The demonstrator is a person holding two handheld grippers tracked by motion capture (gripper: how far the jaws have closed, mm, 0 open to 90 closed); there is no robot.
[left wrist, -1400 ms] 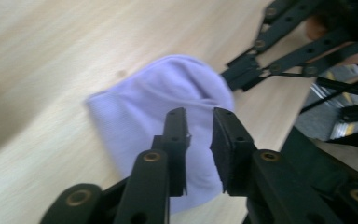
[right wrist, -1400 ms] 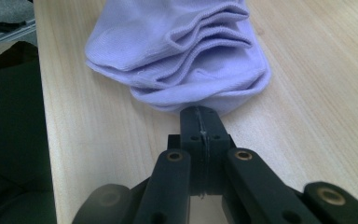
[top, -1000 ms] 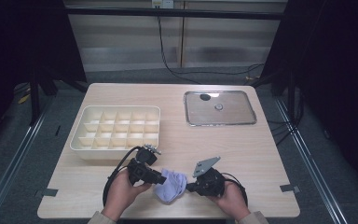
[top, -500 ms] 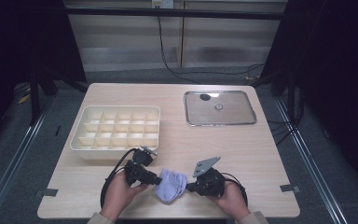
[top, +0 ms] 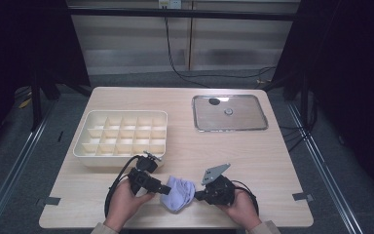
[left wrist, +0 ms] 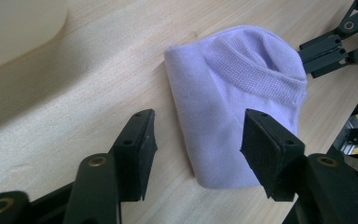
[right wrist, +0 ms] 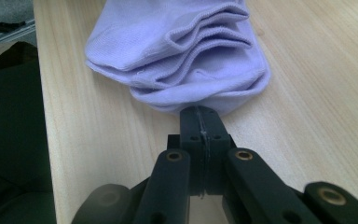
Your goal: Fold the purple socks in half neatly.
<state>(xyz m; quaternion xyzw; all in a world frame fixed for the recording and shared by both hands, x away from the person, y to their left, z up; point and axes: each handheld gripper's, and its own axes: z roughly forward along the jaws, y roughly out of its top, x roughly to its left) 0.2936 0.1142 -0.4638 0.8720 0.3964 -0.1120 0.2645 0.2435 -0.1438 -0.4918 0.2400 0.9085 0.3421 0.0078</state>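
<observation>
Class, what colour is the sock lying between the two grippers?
Pale lilac; the sock shows best in the left gripper view.

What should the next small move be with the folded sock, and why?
Probably lift the sock toward the divided box. The left tool has just been opening, its pads standing off the lavender fabric, while the right tool looks pinched shut at the sock's edge. The fold looks finished and lies flat on the table.

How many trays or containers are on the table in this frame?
2. The cream divided box sits on the table's left half, beyond the left tool. The flat metal tray lies at the far right. Nothing seems hidden.
</observation>
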